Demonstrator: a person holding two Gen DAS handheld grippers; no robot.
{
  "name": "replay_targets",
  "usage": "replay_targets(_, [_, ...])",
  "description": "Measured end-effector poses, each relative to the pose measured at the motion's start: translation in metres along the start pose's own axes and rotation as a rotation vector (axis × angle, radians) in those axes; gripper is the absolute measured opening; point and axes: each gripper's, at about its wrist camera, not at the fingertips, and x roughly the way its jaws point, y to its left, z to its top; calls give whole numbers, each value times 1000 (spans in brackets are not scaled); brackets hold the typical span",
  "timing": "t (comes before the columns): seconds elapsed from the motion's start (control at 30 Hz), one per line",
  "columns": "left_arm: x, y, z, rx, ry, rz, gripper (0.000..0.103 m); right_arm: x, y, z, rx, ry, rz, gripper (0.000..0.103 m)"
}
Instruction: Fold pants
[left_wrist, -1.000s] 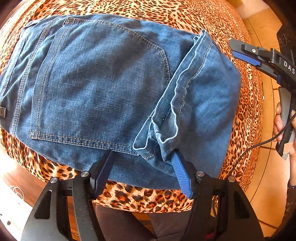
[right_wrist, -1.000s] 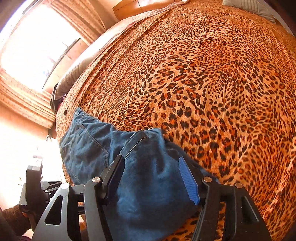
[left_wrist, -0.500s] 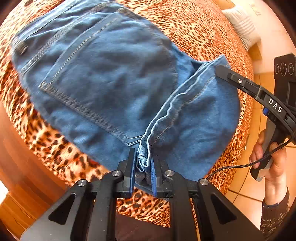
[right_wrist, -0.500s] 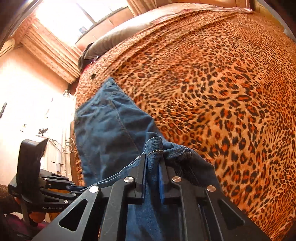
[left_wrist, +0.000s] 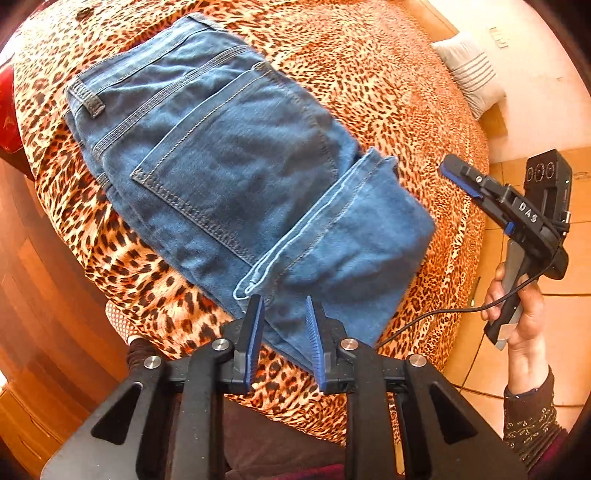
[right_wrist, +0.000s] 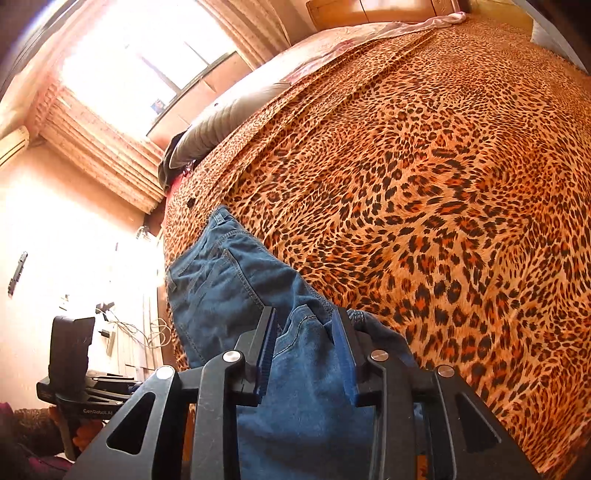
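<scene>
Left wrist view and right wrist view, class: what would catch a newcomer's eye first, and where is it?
First, the loud leopard-print bedspread filling nearly both views. Next, the folded blue jeans lying on it near the bed's edge, back pocket up. Then the left tool in the foreground with jaws opening just off the denim's near edge, and the right tool, jaws also opening, with denim between them.

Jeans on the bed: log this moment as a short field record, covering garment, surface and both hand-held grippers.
garment: folded blue jeans, back pocket up
surface: leopard-print bedspread
left hand-held gripper: jaws opening, pads clear of the denim, folded edge between them
right hand-held gripper: jaws opening, denim between the pads, not pressed
fold: leg hems lie across the seat end
</scene>
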Motion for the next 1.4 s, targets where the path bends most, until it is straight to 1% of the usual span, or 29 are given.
replay_targets(0.03, [2,-1,-2,15,3,-19,30,-2,0,-5,1,9,-3,33])
replay_targets(0.07, [7,-5,1,27,7,-15,31,-2,1,-11,-2,21,1,33])
replay_targets(0.17, [42,-18,9,45,63,15,31,4,3,-34,-7,42,36,33])
replay_targets(0.2, [56,-17,10,43,85,43,31,14,0,-41,1,66,27,33])
replay_targets(0.23, [68,-15,10,38,111,72,31,23,-6,-48,7,93,-21,28])
replay_targets(0.3, [84,-8,9,36,143,82,30,44,-28,-60,29,159,-171,26])
replay_targets(0.33, [82,-6,8,29,136,74,29,48,-38,-63,62,175,-191,23])
replay_targets(0.37, [79,-6,10,22,136,67,29,43,-42,-61,100,149,-164,23])
replay_targets(0.4, [75,-6,10,17,140,62,30,35,-41,-57,126,118,-138,29])
replay_targets(0.47, [66,-6,11,21,123,45,30,18,-30,-45,107,40,-75,29])
replay_targets(0.53, [59,-4,11,30,103,46,33,12,-15,-32,74,-5,-6,30])
replay_targets(0.63, [60,3,13,-2,112,53,34,32,2,-22,51,28,84,31])
replay_targets(0.67, [64,5,15,-15,122,48,34,46,4,-22,47,58,79,31])
replay_targets(0.7, [71,1,19,-26,130,39,34,60,4,-23,44,88,36,30])
replay_targets(0.73, [73,2,20,-34,133,36,34,74,-1,-24,40,119,-29,20])
replay_targets(0.77, [73,2,21,-40,134,29,34,86,-9,-25,44,150,-63,14])
replay_targets(0.8, [72,2,21,-45,137,24,34,92,-18,-26,67,164,-78,1])
replay_targets(0.83, [68,2,20,-46,140,16,34,87,-23,-25,117,142,-52,1])
replay_targets(0.9, [62,3,17,-44,130,3,36,61,-29,-21,187,36,20,14])
replay_targets(0.93, [61,3,16,-43,125,0,38,48,-33,-19,206,-1,36,21])
replay_targets(0.97, [61,2,14,-48,125,-2,39,43,-37,-18,222,-8,37,26])
replay_targets(1.0, [62,3,14,-56,128,-7,39,42,-42,-17,237,17,33,29])
replay_targets(1.07, [65,3,14,-67,137,-9,40,50,-48,-20,249,85,0,29])
replay_targets(1.13, [68,1,14,-70,142,-5,40,61,-53,-23,284,123,-1,29])
replay_targets(1.2, [69,-3,15,-61,139,7,40,68,-59,-23,338,109,-24,29])
replay_targets(1.23, [68,-5,15,-53,131,18,40,73,-62,-20,373,95,-26,21])
replay_targets(1.3, [69,-8,17,-41,107,40,40,64,-71,-21,434,22,-16,10])
replay_targets(1.37, [78,-8,18,-39,112,50,39,64,-89,-25,491,5,-28,7])
replay_targets(1.4, [80,-9,18,-33,111,56,39,66,-99,-28,548,5,1,7])
